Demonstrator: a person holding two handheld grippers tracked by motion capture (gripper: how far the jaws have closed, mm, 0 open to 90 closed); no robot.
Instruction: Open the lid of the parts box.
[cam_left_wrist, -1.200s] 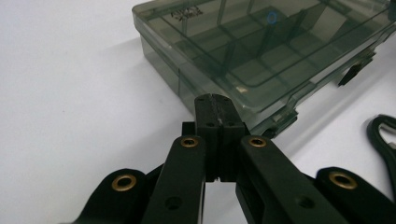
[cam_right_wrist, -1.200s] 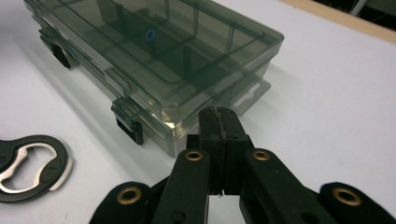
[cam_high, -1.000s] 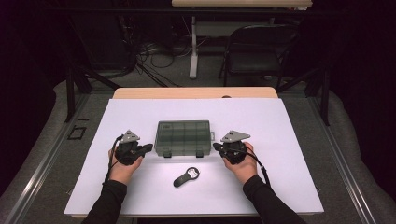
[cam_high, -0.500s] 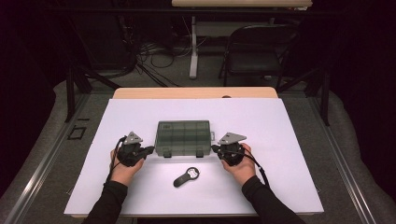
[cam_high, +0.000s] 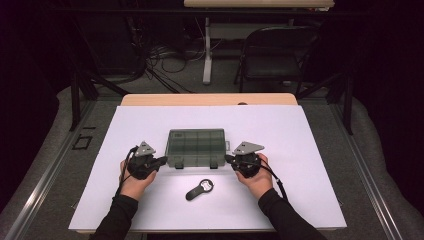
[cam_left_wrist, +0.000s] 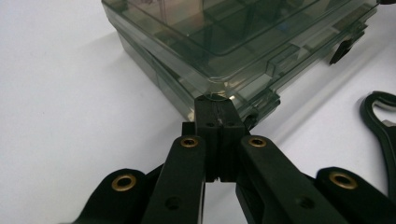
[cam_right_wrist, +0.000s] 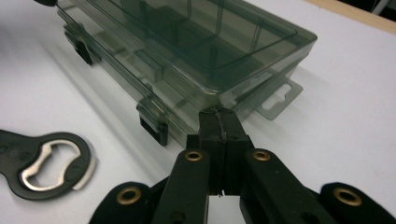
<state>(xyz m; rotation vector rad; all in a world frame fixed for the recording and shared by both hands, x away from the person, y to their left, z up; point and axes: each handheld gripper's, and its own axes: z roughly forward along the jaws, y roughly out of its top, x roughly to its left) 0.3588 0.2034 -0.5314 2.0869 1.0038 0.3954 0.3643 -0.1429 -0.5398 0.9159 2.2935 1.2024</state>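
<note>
Clearly, from the high view, the smoky compartment box (cam_high: 196, 147) lies closed at the middle of the white bench (cam_high: 310, 150), with the left gripper (cam_high: 161, 161) at its nine o'clock corner and the right gripper (cam_high: 229, 159) at its three o'clock corner. A black bottle opener (cam_high: 199, 189) lies at six o'clock of the box, apart from it.

Next, in the left gripper view, the fingers (cam_left_wrist: 215, 116) are pressed together, holding nothing, their tip right at the box's (cam_left_wrist: 243, 37) near corner. A push from one side alone would likely spin the light box on the smooth sheet, and the closed tip could ride up onto the lid.

Lastly, the right gripper view has its fingers (cam_right_wrist: 219, 125) likewise together and empty at the opposite corner of the box (cam_right_wrist: 196, 51). The opener (cam_right_wrist: 44, 163) sits at nine o'clock; a box sliding toward the person could knock it. Squeezing unevenly might also tip the box.
</note>
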